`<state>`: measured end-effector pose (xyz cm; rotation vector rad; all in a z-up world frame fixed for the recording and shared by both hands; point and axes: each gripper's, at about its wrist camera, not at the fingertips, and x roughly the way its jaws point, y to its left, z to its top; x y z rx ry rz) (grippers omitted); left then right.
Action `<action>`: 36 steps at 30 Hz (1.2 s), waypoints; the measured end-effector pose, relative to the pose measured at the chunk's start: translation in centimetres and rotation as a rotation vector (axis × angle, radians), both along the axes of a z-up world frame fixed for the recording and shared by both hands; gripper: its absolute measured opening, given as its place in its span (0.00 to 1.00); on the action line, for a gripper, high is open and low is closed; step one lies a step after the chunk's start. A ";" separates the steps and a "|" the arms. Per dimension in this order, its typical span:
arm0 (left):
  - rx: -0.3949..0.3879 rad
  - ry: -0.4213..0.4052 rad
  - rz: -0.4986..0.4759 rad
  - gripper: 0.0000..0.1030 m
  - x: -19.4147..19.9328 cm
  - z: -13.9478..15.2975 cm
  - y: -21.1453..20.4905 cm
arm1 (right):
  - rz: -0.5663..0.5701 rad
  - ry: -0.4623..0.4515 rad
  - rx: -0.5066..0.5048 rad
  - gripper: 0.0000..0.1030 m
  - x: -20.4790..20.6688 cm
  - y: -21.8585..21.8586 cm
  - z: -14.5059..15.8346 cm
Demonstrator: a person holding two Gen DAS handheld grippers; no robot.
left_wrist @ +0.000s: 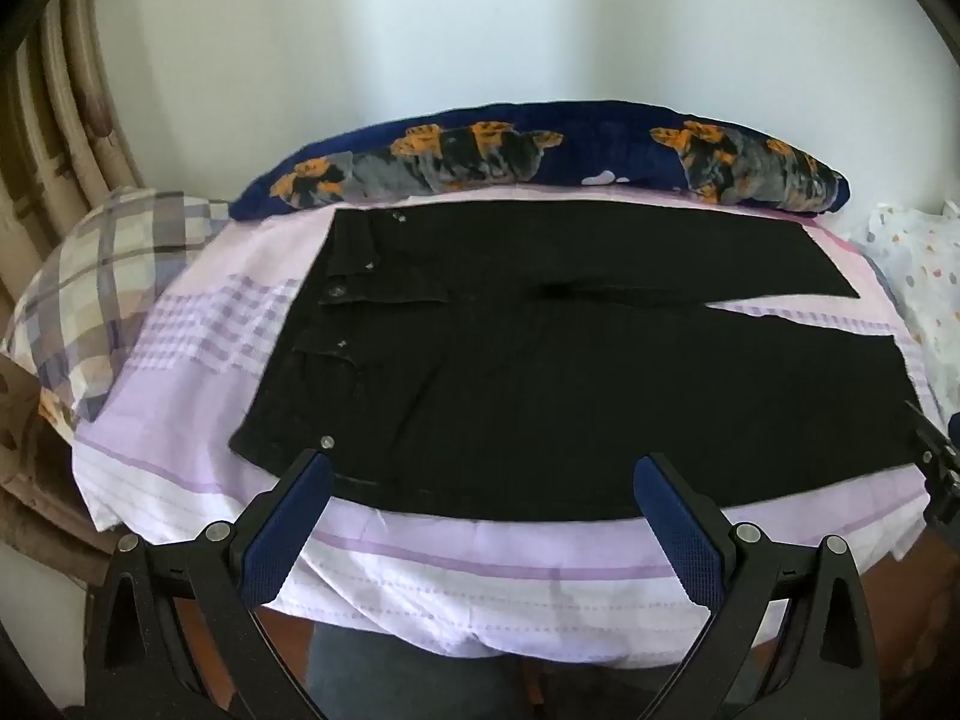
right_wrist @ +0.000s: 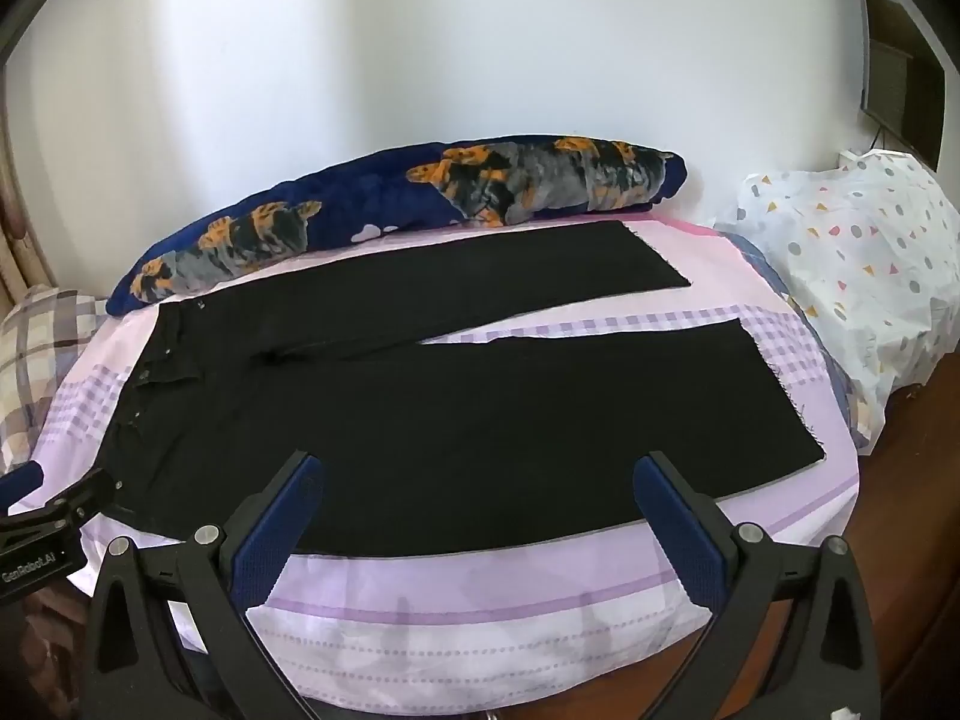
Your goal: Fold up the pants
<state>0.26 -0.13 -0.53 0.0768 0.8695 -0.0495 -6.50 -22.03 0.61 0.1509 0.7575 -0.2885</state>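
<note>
Cloth on cloth, all matt.
The black matt denim-like pants [right_wrist: 456,414] lie on a smooth lilac striped cotton sheet [right_wrist: 480,606]; the gripper's blue pads [left_wrist: 681,534] look like finely textured rubber.

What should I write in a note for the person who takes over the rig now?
Left hand-held gripper: open, empty, at the near edge by the waist.
Right hand-held gripper: open, empty, over the near leg.
Black pants: flat on the bed sheet, waist to the left, legs spread apart to the right.
Done: pants laid out.
Left: all folds, probably one leg over the other first.
</note>
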 end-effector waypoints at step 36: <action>0.001 0.026 -0.052 0.97 0.8 -2.3 -0.2 | -0.017 0.033 -0.009 1.00 1.1 -0.1 -1.6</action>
